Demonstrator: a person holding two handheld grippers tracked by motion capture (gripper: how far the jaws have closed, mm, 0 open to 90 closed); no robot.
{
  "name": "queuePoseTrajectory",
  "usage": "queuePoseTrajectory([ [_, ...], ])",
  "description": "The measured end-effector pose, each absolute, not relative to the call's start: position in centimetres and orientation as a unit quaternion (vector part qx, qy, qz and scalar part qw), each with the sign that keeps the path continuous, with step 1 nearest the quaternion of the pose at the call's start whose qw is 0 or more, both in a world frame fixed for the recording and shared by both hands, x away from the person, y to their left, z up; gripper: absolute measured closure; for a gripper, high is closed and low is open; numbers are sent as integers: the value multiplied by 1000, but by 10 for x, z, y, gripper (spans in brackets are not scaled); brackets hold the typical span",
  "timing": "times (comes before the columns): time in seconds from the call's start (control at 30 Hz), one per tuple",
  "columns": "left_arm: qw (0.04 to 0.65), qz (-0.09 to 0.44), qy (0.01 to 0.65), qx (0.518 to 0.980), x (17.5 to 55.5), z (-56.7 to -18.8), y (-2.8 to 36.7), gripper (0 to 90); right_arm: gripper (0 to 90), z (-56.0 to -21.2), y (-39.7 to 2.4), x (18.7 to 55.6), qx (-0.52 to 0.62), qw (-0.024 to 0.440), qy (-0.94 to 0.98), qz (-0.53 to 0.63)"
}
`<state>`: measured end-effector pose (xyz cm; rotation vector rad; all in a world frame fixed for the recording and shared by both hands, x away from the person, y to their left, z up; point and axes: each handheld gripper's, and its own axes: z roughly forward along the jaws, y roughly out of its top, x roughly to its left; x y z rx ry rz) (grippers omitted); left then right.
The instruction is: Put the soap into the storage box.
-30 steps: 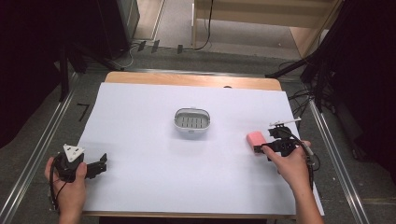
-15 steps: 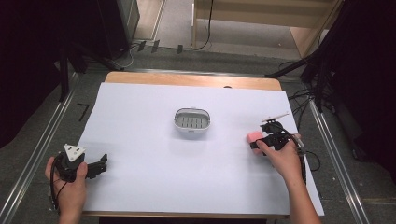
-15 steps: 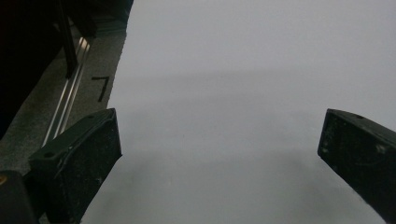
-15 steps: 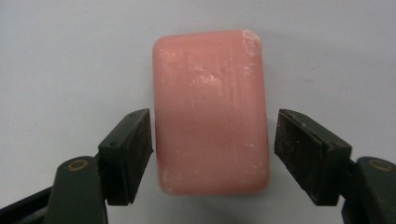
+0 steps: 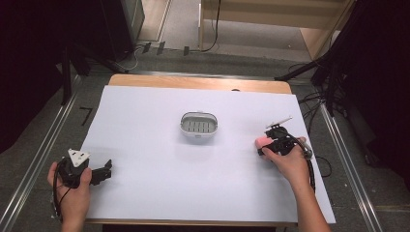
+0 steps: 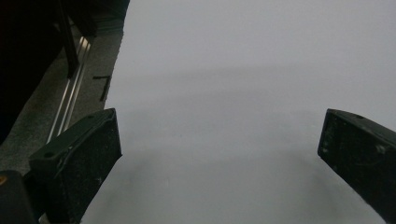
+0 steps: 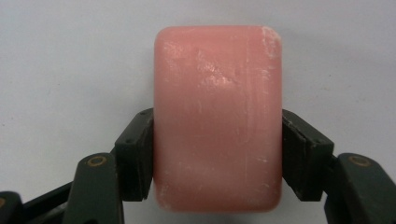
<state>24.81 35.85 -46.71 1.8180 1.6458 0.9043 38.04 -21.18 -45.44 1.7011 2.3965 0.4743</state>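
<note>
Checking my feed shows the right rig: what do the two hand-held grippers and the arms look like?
Both are black, with blocky two-jaw ends. The left hand-held gripper carries a grey three-cornered plate on top; the right hand-held gripper trails a black cable. Both forearms are bare, with no sleeves.

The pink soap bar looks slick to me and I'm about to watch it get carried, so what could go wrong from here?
1. The right gripper has just closed on the soap bar by its near half only; the far end overhangs, so it may pivot or slip out.
2. The soap dish is small and sits well to the left, so a drop could miss it.
</note>
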Motion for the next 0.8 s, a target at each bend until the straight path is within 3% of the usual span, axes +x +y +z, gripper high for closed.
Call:
queuePoseTrajectory([
  [0.8,261,332,607,674,248,-467,359,0,384,-438,-200,381,516,76,832,189],
])
